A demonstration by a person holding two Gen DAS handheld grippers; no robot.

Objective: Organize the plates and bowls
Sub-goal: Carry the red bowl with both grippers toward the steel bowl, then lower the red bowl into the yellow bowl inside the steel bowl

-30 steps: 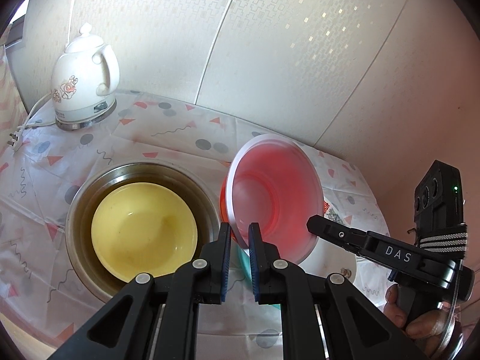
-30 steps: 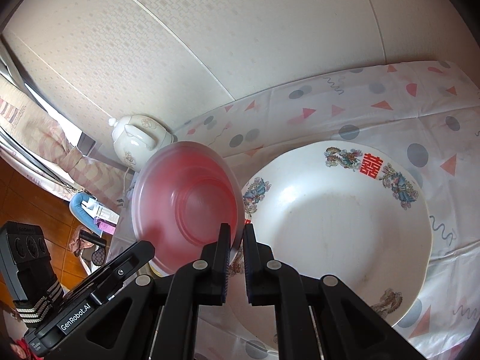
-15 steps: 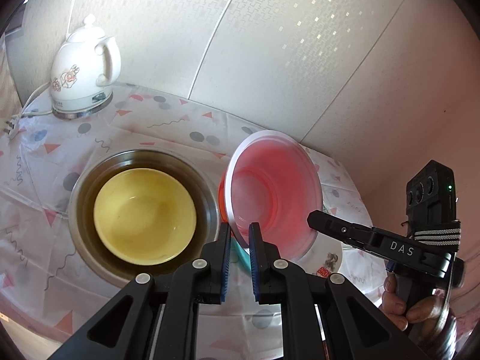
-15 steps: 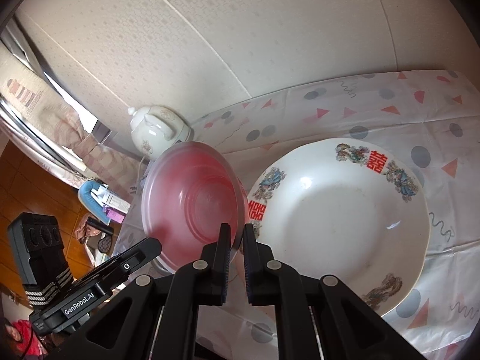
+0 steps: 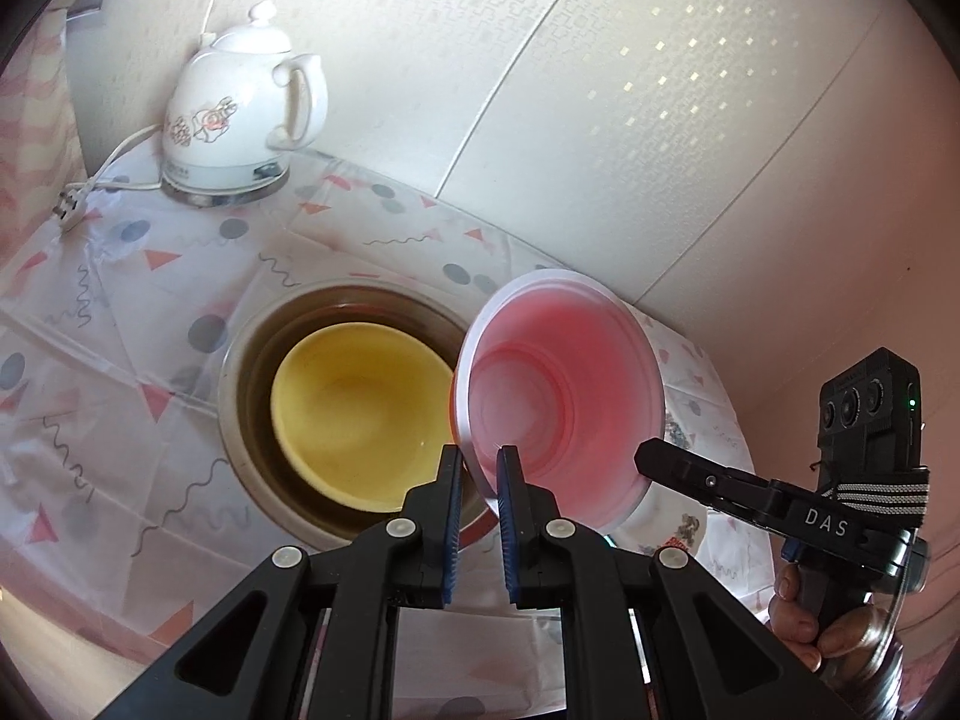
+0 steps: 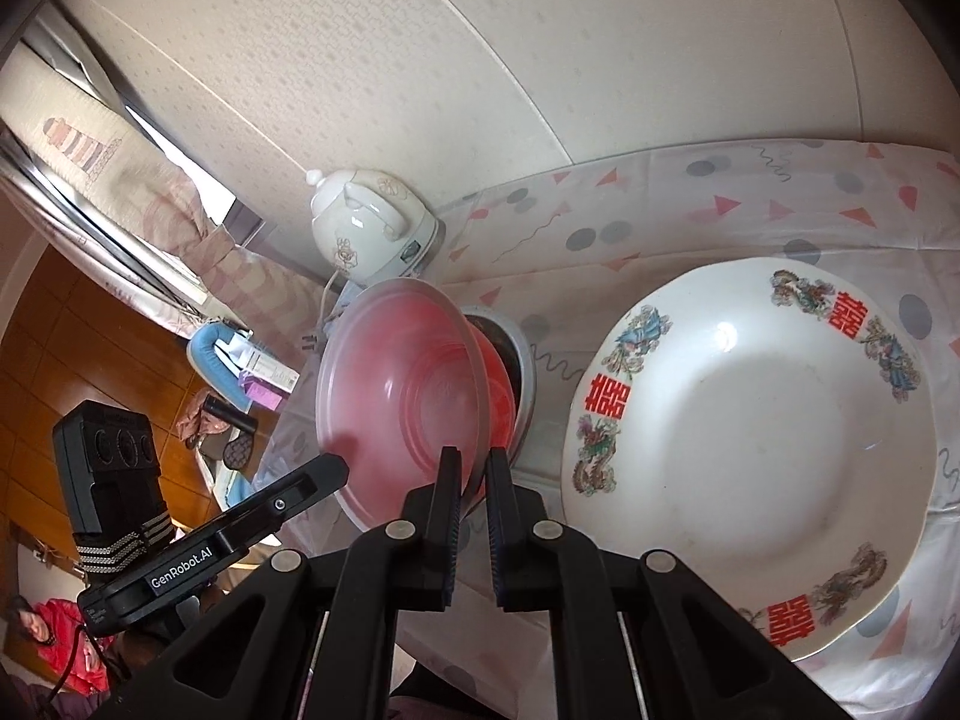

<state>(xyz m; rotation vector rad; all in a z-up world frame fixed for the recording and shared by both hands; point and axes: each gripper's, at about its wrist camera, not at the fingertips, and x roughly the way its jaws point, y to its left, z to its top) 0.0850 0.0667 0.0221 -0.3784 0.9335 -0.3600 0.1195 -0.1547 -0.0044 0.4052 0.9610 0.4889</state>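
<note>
both tongs, left (image 5: 480,468) and right (image 6: 474,471), clamped nearly closed

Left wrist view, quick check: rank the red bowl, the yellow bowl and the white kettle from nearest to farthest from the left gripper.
1. red bowl: its rim is pinched in the left gripper, tilted up to the right.
2. yellow bowl: just left of the fingers, nested in the metal basin.
3. white kettle: far back left, against the wall.

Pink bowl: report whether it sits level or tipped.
Tipped. The pink bowl stands on edge, its opening facing sideways, rim pinched by both tongs.
</note>
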